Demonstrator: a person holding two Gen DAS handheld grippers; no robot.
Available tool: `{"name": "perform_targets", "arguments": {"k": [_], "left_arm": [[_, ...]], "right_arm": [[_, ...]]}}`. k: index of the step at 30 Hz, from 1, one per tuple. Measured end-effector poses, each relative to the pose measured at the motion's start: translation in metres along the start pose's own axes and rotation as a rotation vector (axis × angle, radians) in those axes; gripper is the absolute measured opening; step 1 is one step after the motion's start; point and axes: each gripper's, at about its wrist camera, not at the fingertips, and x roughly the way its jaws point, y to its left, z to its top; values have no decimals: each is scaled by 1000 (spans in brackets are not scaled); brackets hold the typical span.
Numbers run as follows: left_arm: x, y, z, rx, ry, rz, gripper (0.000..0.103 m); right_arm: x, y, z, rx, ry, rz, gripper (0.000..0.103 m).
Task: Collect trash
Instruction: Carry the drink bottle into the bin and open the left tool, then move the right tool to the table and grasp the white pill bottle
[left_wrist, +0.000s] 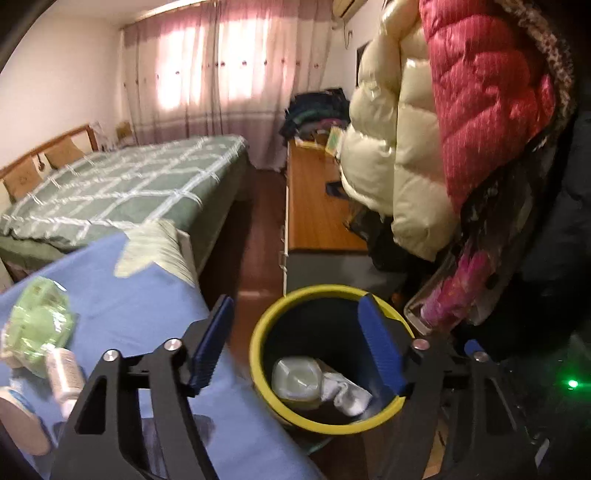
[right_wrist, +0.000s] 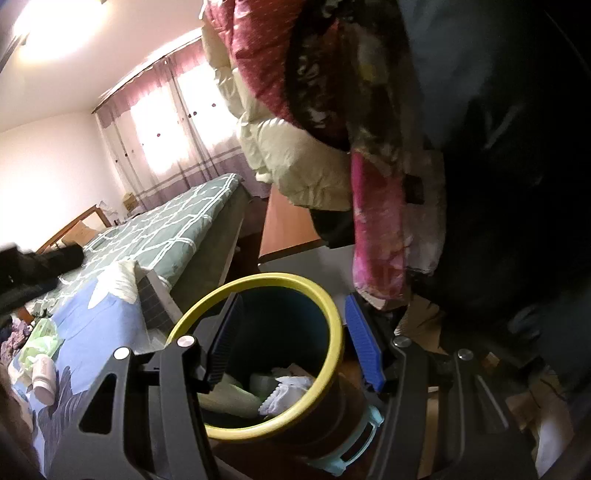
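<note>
Your left gripper hangs open and empty over the yellow-rimmed dark bin, which already holds a pale plastic container and crumpled white tissue. Your right gripper straddles the bin's right wall; I cannot tell whether it grips. On the blue sheet, far left, a green plastic wrapper and small white bottle remain.

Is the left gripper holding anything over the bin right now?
No, the left gripper stands open with nothing between its fingers, above the yellow-rimmed bin, where trash already lies.

The left gripper hangs over the yellow-rimmed bin, jaws apart and empty. Inside lie a pale container and what looks like crumpled paper. A green wrapper sits on the blue bed.
</note>
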Motion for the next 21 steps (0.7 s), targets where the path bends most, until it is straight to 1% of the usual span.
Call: {"name": "perform_targets", "arguments": {"k": [1,5,8,9,13,16,17,19,21], "left_arm": [[-9,4,1,-1,-15,4,71],[-42,27,3,-26,-58,28,81],[-67,52,-3,-55,-81,63,83],[-75,63,-6,-72,-85,78,85],[-103,108,-18,-135,-101,137,88],[-126,145,-29,-174,-126,203,89],[-136,162,-35,-191,-140,236,90],[-148,183,-42,-212,-155,274,91],[-164,213,-52,-247,-177,330,92]], "right_arm": [[0,3,-1,-6,1,6,55],[-4,20,-2,-28,10,39,55],[-8,35,-3,-58,12,54,55],[-8,40,-3,-68,14,61,55],[-14,64,-3,-105,21,90,55],[-18,86,-5,-140,28,117,55],[-19,94,-6,-149,34,128,55],[-21,114,-10,-181,41,151,56],[-22,138,-15,-221,51,180,58]]}}
